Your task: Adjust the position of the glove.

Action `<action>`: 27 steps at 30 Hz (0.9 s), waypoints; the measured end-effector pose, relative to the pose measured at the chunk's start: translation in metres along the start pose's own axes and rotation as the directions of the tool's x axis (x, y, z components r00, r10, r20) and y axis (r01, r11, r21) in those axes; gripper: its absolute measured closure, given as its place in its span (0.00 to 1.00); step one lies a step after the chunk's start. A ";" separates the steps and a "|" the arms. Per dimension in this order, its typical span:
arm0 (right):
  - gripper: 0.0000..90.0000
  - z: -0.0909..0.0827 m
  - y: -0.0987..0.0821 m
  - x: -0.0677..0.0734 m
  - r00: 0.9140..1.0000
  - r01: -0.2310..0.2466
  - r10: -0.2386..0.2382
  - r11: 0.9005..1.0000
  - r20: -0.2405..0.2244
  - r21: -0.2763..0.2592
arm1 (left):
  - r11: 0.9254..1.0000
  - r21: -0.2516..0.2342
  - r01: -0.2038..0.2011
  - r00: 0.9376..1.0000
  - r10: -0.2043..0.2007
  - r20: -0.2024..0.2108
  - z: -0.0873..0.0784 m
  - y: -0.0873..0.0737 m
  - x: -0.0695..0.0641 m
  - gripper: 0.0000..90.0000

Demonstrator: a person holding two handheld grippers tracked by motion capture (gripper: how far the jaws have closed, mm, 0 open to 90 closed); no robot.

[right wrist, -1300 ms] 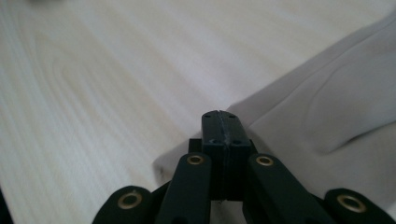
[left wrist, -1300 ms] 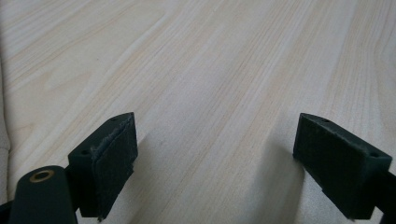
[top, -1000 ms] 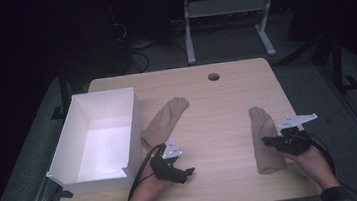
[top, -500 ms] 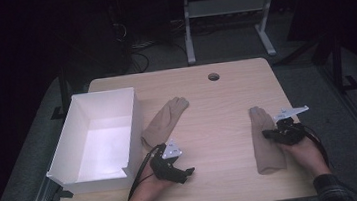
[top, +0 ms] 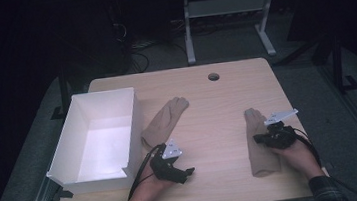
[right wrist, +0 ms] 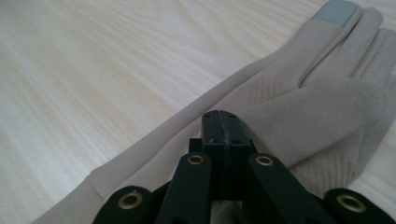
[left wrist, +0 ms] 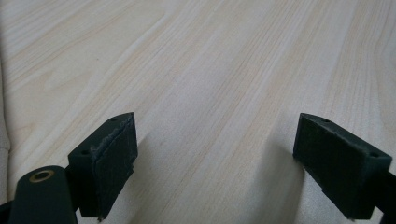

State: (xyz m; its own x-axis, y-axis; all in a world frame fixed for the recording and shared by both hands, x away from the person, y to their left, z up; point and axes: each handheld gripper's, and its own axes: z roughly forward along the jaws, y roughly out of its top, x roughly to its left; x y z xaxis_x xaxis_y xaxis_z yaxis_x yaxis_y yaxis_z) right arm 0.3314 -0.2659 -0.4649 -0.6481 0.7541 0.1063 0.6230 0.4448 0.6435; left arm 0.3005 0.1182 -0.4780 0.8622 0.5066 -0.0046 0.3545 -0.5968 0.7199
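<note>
No readable writing or brand mark on anything in view.

Right glove (top: 260, 144): tan knit, soft nap, lies flat and lengthwise on the right part of the bench (top: 218, 111), fingers pointing away from the person. In the right gripper view the same glove (right wrist: 299, 107) shows ribbed stitching across the palm and a grey patch on one fingertip.

Right hand-held gripper (top: 260, 139): sits over the glove's middle, its black jaws pressed together with no gap; in its own view the closed tips (right wrist: 223, 122) rest right over the glove's fabric. Cannot tell whether any cloth is pinched between them.

Left hand-held gripper (top: 188, 172): near the bench's front edge, jaws spread wide with only bare wood between them (left wrist: 215, 158), holding nothing.

Second tan glove (top: 164, 121): lies slantwise just beside the white box (top: 70, 142), beyond the left hand-held gripper, not touching it.
</note>
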 end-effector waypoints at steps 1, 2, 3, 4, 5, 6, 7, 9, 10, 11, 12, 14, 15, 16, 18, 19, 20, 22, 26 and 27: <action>1.00 0.002 0.001 0.005 1.000 0.010 -0.010 1.000 -0.019 0.004 | 1.000 0.000 0.000 1.000 0.000 0.000 0.000 0.000 0.000 0.14; 1.00 0.003 0.002 0.008 1.000 0.018 -0.018 1.000 -0.021 0.001 | 1.000 0.000 0.000 1.000 0.000 0.000 0.000 0.000 0.000 0.14; 1.00 0.003 0.002 0.008 1.000 0.018 -0.018 1.000 -0.021 0.001 | 1.000 0.000 0.000 1.000 0.000 0.000 0.000 0.000 0.000 0.14; 1.00 0.005 0.004 0.014 0.999 0.029 -0.029 1.000 -0.040 0.002 | 1.000 0.000 0.000 1.000 0.000 0.000 0.000 0.000 0.000 0.14; 1.00 0.005 0.004 0.014 0.999 0.029 -0.029 1.000 -0.040 0.002 | 1.000 0.000 0.000 1.000 0.000 0.000 0.000 0.000 0.000 0.14; 1.00 0.006 0.004 0.016 0.998 0.038 -0.038 0.999 -0.046 0.000 | 1.000 0.000 0.000 1.000 0.000 0.000 0.000 0.000 0.000 0.14; 1.00 0.008 0.005 0.023 0.997 0.051 -0.051 0.999 -0.059 0.003 | 1.000 0.000 0.000 1.000 0.000 0.000 0.000 0.000 0.000 0.14; 1.00 0.009 0.006 0.026 0.996 0.062 -0.062 0.998 -0.059 0.007 | 1.000 0.000 0.000 1.000 0.000 0.000 0.000 0.000 0.000 0.14; 1.00 0.010 0.007 0.031 0.996 0.070 -0.069 0.997 -0.059 0.010 | 1.000 0.000 -0.001 1.000 0.001 0.000 0.000 0.000 0.000 0.14; 1.00 0.010 0.007 0.031 0.996 0.070 -0.069 0.997 -0.059 0.010 | 1.000 0.000 -0.001 1.000 0.001 0.000 0.000 0.000 0.000 0.14; 1.00 0.010 0.007 0.032 0.995 0.086 -0.086 0.996 -0.052 0.002 | 1.000 0.001 0.000 1.000 0.000 0.000 0.000 0.000 0.000 0.14; 0.94 0.006 0.007 0.032 0.994 0.099 -0.100 0.995 -0.046 -0.019 | 1.000 0.000 -0.001 1.000 0.001 -0.001 0.000 0.000 0.000 0.14; 0.94 0.006 0.007 0.032 0.994 0.099 -0.100 0.995 -0.046 -0.019 | 1.000 0.000 -0.001 1.000 0.001 0.000 0.000 0.000 0.000 0.14; 0.86 -0.004 0.007 0.028 0.995 0.089 -0.091 0.994 -0.027 -0.068 | 1.000 0.000 -0.001 1.000 0.001 0.000 0.000 0.000 0.000 0.14; 0.82 -0.007 0.007 0.026 0.997 0.078 -0.079 0.994 -0.013 -0.080 | 1.000 -0.001 -0.001 1.000 0.001 0.000 0.000 0.000 0.000 0.14; 0.78 -0.010 0.007 0.023 0.997 0.074 -0.073 0.993 0.009 -0.096 | 1.000 -0.001 0.000 1.000 0.000 0.000 0.000 0.000 0.000 0.14; 0.73 -0.012 0.005 0.019 0.998 0.063 -0.060 0.993 0.024 -0.101 | 1.000 0.000 -0.001 1.000 0.001 0.000 0.000 0.000 0.000 0.14; 0.62 -0.015 0.001 0.011 0.997 0.047 -0.040 0.993 0.065 -0.109 | 1.000 0.000 -0.001 1.000 0.001 0.000 0.000 0.000 0.000 0.14; 0.44 -0.019 -0.008 -0.008 0.992 -0.014 0.029 0.993 0.123 -0.118 | 1.000 0.000 -0.002 1.000 0.002 -0.002 0.000 0.000 0.000 0.14; 0.38 -0.019 -0.012 -0.018 0.986 -0.038 0.057 0.992 0.157 -0.120 | 1.000 -0.001 0.000 1.000 0.000 -0.001 0.000 0.000 0.000 0.14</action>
State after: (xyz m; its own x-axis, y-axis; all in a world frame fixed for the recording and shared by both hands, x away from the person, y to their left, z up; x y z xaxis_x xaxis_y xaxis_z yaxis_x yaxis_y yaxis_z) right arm 0.3268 -0.2938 -0.4599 -0.5344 0.8449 0.0222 0.5904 0.3544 0.7251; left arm 0.3004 0.1182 -0.4780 0.8617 0.5073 -0.0037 0.3541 -0.5963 0.7205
